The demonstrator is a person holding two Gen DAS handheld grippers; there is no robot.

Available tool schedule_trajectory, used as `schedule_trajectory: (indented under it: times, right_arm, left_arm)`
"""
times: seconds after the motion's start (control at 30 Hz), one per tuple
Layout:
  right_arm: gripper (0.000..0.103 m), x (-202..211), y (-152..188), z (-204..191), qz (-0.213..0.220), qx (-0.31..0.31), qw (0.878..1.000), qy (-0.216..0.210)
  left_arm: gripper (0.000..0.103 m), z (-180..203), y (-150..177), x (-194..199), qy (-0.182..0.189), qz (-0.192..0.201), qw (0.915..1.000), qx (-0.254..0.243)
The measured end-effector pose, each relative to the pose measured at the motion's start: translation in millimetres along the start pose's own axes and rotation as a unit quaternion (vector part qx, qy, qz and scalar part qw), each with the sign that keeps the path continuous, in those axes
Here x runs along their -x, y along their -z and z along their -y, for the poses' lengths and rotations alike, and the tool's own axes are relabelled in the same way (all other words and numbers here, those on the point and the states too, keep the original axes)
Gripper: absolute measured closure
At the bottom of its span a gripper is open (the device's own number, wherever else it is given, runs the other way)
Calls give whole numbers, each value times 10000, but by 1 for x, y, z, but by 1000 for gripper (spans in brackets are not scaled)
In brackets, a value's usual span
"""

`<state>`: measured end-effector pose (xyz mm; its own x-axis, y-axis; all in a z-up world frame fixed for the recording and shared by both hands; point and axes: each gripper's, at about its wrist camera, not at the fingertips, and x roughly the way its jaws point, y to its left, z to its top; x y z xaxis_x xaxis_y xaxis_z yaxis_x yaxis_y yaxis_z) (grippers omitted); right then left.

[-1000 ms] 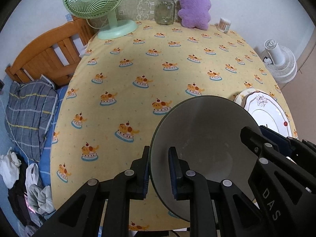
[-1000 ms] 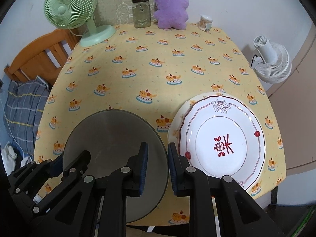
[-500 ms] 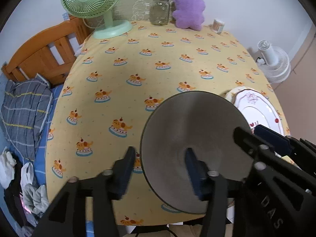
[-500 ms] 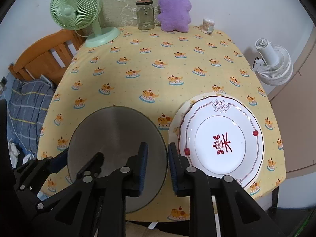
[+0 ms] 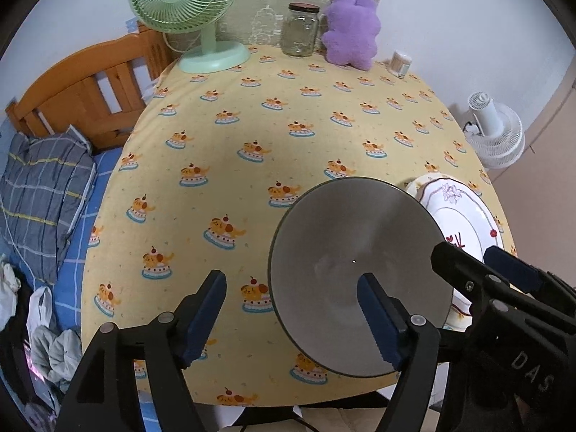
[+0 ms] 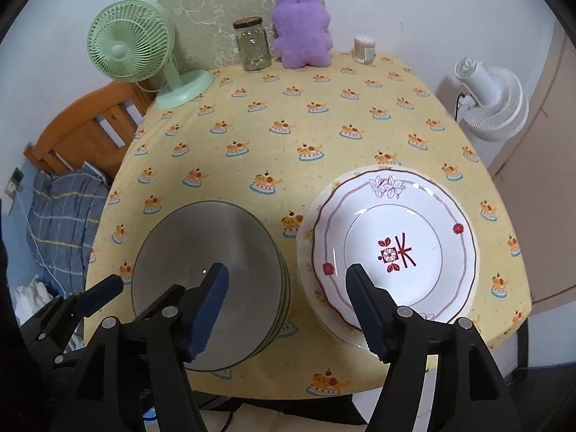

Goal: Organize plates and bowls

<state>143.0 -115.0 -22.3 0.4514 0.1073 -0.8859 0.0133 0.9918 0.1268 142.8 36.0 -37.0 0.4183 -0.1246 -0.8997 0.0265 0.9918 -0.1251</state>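
Note:
A stack of grey bowls [image 6: 208,277] sits on the yellow tablecloth near the table's front edge; it also shows in the left wrist view [image 5: 356,270]. To its right lies a stack of white plates with a red flower pattern [image 6: 396,248], partly seen in the left wrist view [image 5: 464,216]. My left gripper [image 5: 291,309] is open and empty, its fingers astride the bowls' left rim, above it. My right gripper [image 6: 288,306] is open and empty, over the gap between bowls and plates.
At the table's back stand a green fan [image 6: 151,54], a glass jar [image 6: 252,46], a purple plush toy [image 6: 302,32] and a small toothpick holder [image 6: 364,48]. A wooden bed frame [image 5: 82,97] is left, a white floor fan [image 6: 493,100] right.
Both grippers have opened and let go of the grey bowl's rim. The bowl now rests on the stack. Both grippers have pulled back and up a little.

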Motion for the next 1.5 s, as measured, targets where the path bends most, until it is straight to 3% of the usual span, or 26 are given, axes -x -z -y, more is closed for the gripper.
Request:
schedule_trajectory:
  times: [0.4, 0.67, 0.87, 0.93, 1.2, 1.5]
  right_arm:
    - [33, -34, -10, 20, -426, -138, 9963, -731]
    - [51, -58, -16, 16, -772, 103, 9910, -1091]
    - [71, -75, -17, 12, -1072, 230, 9851, -1328]
    - [75, -80, -16, 11, -1179, 239, 9835, -1355]
    - [75, -84, -18, 10, -1213, 93, 9842, -1290]
    - [72, -82, -16, 2, -1213, -21, 9887, -882]
  left_arm:
    - [26, 2, -3, -16, -368, -270, 9983, 358]
    - [26, 2, -1, -24, -642, -480, 9947, 642]
    - [26, 3, 3, -30, -780, -611, 9924, 727]
    - [26, 1, 4, -31, -752, -634, 9923, 754]
    - [27, -7, 0, -38, -586, -675, 9936, 692]
    - [37, -19, -2, -55, 244, -813, 9947, 580]
